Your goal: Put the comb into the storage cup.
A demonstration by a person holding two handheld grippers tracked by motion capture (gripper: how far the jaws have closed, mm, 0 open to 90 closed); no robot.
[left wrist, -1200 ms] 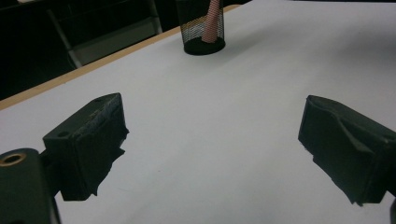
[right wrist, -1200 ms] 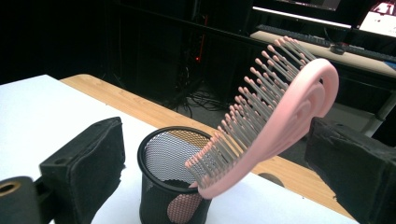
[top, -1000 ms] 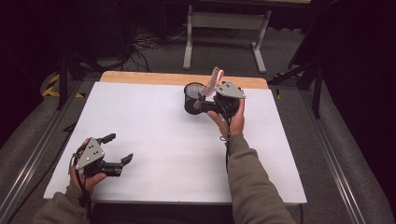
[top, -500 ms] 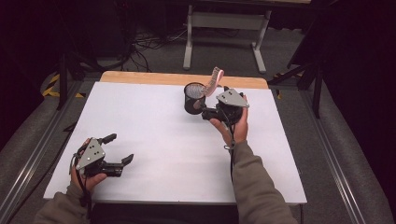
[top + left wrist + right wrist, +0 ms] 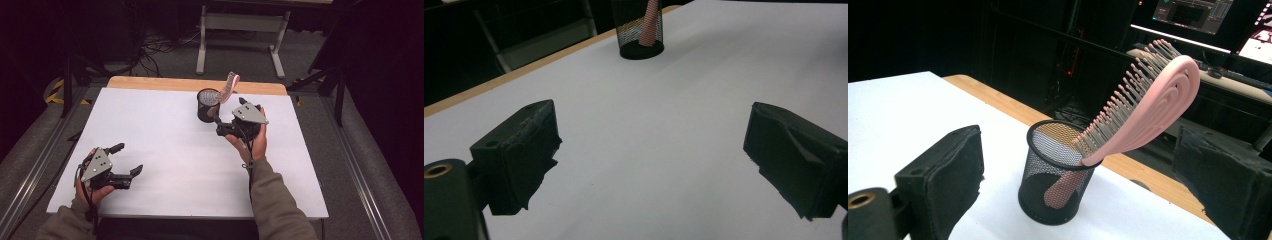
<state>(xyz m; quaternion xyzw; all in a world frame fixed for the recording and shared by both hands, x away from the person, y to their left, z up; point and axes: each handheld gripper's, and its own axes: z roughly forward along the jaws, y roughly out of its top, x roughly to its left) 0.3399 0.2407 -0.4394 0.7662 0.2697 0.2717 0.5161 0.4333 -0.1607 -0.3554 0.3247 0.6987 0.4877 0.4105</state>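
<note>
Pink hairbrush (image 5: 1143, 107) standing in a black mesh cup (image 5: 1058, 172) at upper centre of the white counter (image 5: 175, 135).

The right gripper (image 5: 220, 122) sat just beside the cup, its fingers spread wide and empty. The left gripper (image 5: 131, 161), at lower left, was well apart from the cup, fingers likewise wide open and holding nothing.
</note>
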